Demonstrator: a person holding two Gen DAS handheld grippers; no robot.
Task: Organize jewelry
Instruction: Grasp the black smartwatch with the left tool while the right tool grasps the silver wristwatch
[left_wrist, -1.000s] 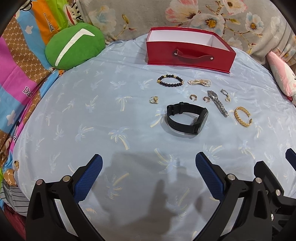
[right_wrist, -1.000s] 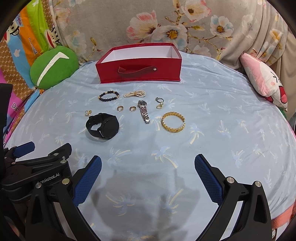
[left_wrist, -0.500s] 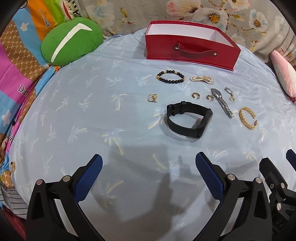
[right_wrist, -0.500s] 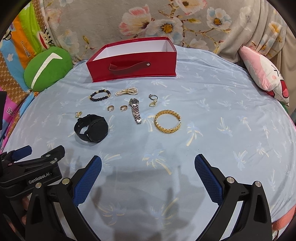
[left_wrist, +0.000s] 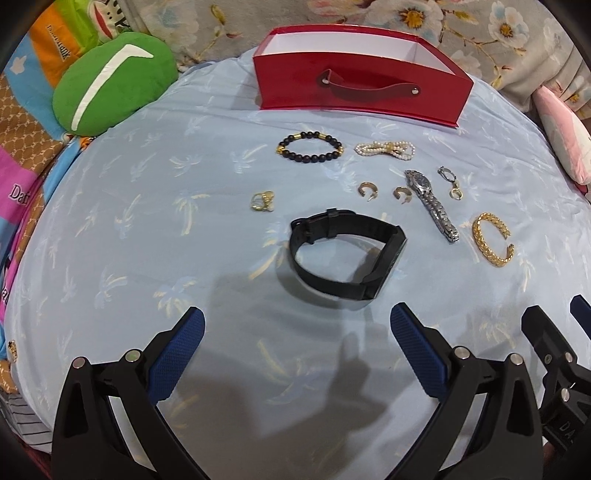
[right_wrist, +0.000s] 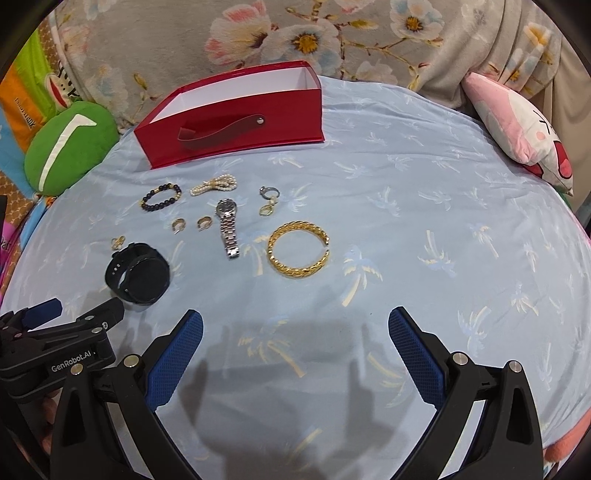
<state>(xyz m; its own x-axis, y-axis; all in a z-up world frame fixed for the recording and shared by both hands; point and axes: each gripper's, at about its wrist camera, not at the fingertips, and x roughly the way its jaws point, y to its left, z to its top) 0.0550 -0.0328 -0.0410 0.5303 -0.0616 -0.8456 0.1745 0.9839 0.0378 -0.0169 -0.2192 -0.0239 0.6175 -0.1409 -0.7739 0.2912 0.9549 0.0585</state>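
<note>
Both grippers, left gripper (left_wrist: 297, 328) and right gripper (right_wrist: 295, 328), hang spread wide, holding nothing. Ahead of the left jaws lies the black strap smartwatch (left_wrist: 347, 254); ahead of the right, the gold braided cuff bangle (right_wrist: 298, 250). Beyond, the red open box (left_wrist: 364, 90). Risk: pads snagging the soft blue palm-print sheet (right_wrist: 424, 221), scattering small rings.
</note>
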